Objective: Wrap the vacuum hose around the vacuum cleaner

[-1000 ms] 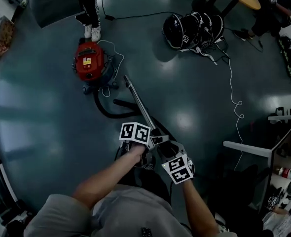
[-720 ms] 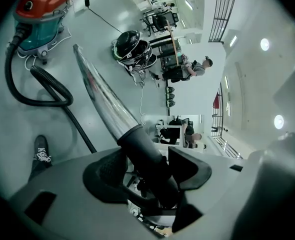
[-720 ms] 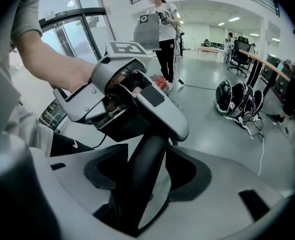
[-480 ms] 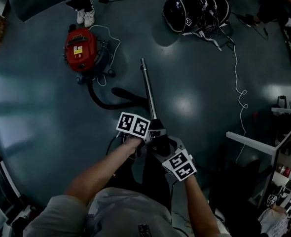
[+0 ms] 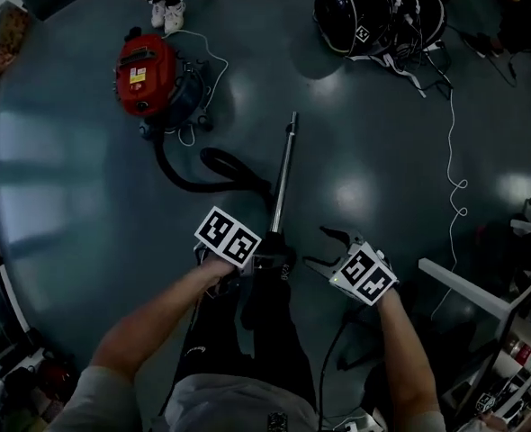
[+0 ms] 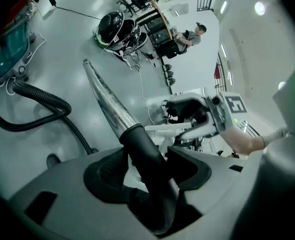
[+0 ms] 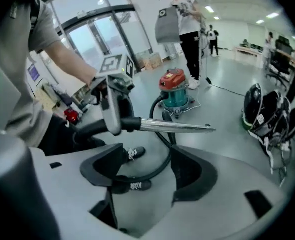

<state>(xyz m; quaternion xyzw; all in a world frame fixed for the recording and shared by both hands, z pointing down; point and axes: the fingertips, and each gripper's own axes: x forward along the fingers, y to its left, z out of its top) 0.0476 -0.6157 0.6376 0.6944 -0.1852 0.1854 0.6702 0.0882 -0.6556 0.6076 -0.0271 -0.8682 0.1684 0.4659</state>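
The red vacuum cleaner (image 5: 144, 66) stands on the dark floor at the upper left. Its black hose (image 5: 180, 178) curls from it to the metal wand (image 5: 283, 174). My left gripper (image 5: 267, 261) is shut on the wand's black handle (image 6: 147, 149); its jaws have just been closing a little, with the handle between them. The wand hangs level above the floor (image 7: 175, 128). My right gripper (image 5: 319, 247) stands open to the right of the handle, apart from it. Its jaws have just been opening, with nothing between them (image 7: 147, 171).
Several black helmets (image 5: 373, 16) lie at the top right, with a white cable (image 5: 450, 160) trailing down the floor. A standing person's shoes (image 5: 166, 12) are behind the vacuum cleaner. A white desk edge (image 5: 463, 286) is at the right. My own feet (image 7: 130, 186) are below the grippers.
The right gripper has let go of the wand handle and moved off to the right, jaws open. The left gripper has sunk with the wand, which now points straighter away.
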